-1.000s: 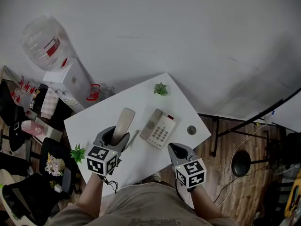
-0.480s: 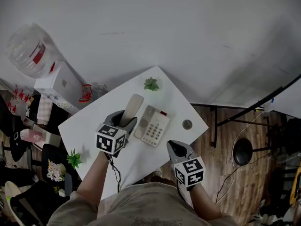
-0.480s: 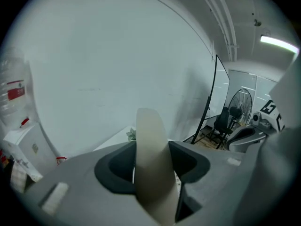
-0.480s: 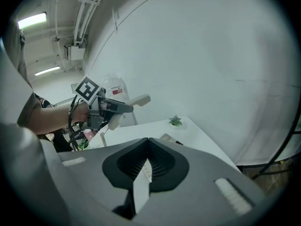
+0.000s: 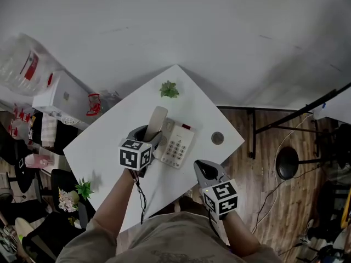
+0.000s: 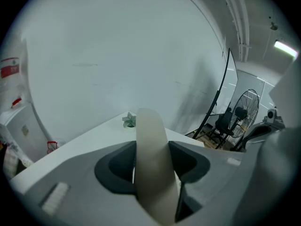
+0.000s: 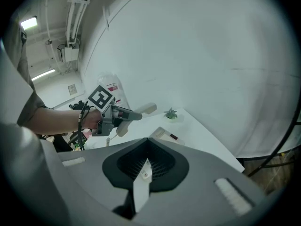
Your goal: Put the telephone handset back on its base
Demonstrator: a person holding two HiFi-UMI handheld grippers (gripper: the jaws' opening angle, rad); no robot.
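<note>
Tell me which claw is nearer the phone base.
Left. The left claw, shut on the handset, is at the base's left edge; the right claw sits back by the table's near edge, apart from the base.

A white table (image 5: 104,147) stands cornerwise against a plain pale wall (image 5: 219,26). On the table's far corner sits a small green plant (image 5: 169,89), and near the table's right corner lies a small round grey disc (image 5: 218,138). Left of the table stands a white box-like unit (image 5: 57,95) with a large clear water bottle (image 5: 24,70) just beyond it and a small red item (image 5: 94,104) between it and the table. A second small plant (image 5: 84,188) sits off the table's near-left edge among dark clutter. Right of the table, wooden floor (image 5: 263,174) carries a black round stand base (image 5: 286,163), under a black slanted pole (image 5: 299,114).
</note>
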